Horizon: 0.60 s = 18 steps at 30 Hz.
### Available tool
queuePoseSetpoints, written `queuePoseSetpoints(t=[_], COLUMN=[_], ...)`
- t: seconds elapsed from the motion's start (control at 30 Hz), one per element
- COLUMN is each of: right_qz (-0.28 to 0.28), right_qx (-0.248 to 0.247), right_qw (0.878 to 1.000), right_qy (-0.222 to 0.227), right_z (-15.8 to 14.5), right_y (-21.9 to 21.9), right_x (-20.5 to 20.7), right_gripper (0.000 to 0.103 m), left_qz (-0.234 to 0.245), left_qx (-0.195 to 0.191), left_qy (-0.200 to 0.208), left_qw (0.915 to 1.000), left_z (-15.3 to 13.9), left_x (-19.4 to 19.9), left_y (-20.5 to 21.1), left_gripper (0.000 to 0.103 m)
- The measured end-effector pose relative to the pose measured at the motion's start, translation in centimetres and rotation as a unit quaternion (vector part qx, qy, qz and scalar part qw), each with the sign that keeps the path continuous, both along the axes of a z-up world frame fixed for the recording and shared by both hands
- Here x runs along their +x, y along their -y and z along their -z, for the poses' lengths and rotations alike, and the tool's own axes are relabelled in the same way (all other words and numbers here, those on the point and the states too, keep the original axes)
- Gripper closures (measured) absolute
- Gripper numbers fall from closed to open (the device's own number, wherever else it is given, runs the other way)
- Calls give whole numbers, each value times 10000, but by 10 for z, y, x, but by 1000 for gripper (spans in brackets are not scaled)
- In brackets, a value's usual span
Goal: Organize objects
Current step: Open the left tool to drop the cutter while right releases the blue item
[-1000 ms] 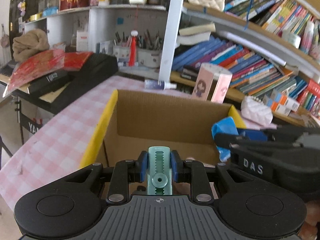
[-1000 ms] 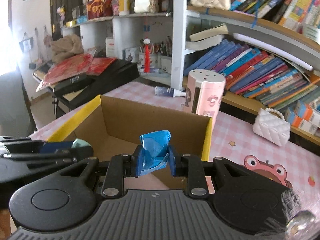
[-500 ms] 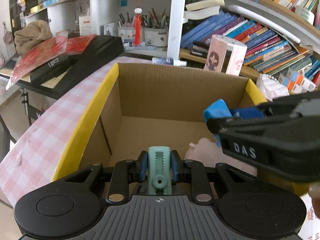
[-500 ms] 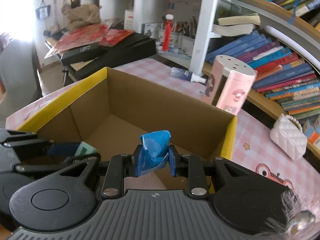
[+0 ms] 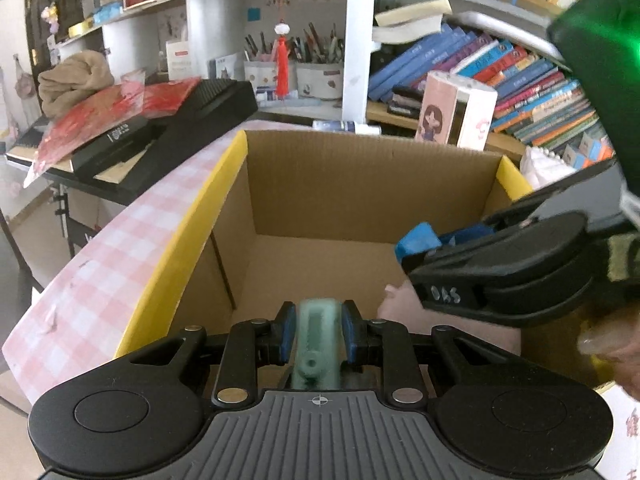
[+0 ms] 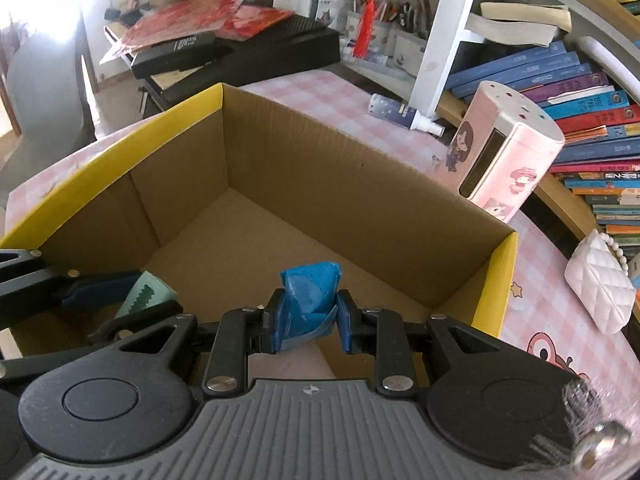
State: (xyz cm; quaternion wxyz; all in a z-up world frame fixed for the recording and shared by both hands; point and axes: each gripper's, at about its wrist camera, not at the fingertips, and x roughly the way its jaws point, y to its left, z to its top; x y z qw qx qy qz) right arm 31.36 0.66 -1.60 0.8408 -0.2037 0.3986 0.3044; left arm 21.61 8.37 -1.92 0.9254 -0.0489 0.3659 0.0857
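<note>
Both grippers poised over the open cardboard box (image 6: 320, 168) at frame centre. The left gripper (image 5: 316, 334) has its jaws closed on a pale green clip (image 5: 318, 344); the right gripper (image 6: 306, 322) pinches a crumpled blue packet (image 6: 310, 300). Neither item is released yet; a pink object (image 5: 394, 300) apparently already lies inside, while others remain on the pink checked surface (image 6: 560, 320).

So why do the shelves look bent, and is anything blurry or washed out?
Fisheye lenses bow the bookshelves in both views. Left wrist view: the green clip in the left tongs is smeared, apparently by motion. Right wrist view: window glare whites out the top left corner, while the blue packet stays sharp.
</note>
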Motion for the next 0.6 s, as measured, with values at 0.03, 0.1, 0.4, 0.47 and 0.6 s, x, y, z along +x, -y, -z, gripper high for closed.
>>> queuePoseSetpoints(t=[0.03, 0.1, 0.4, 0.47, 0.6], right_qz=[-12, -38, -82, -75, -53], right_qx=[-12, -32, -51, -38, 32], right_qw=[10000, 10000, 9999, 9999, 10000], right_qy=[-24, -50, -86, -88, -75], right_z=[1, 2, 3, 3, 1], right_y=[0, -1, -3, -3, -2], right_x=[1, 1, 3, 3, 3], right_gripper=[79, 79, 78, 77, 74], left_qz=[-5, -25, -81, -89, -145], left_qx=[-16, 10, -26, -37, -58], left_qy=[35, 61, 186, 229, 281], left_qw=[10000, 10000, 9998, 9997, 9995], left_z=[-1, -2, -6, -8, -9], left_x=[-1, -1, -7, -9, -13], left_y=[-1, 0, 2, 2, 2], left_gripper=[76, 76, 49, 43, 35])
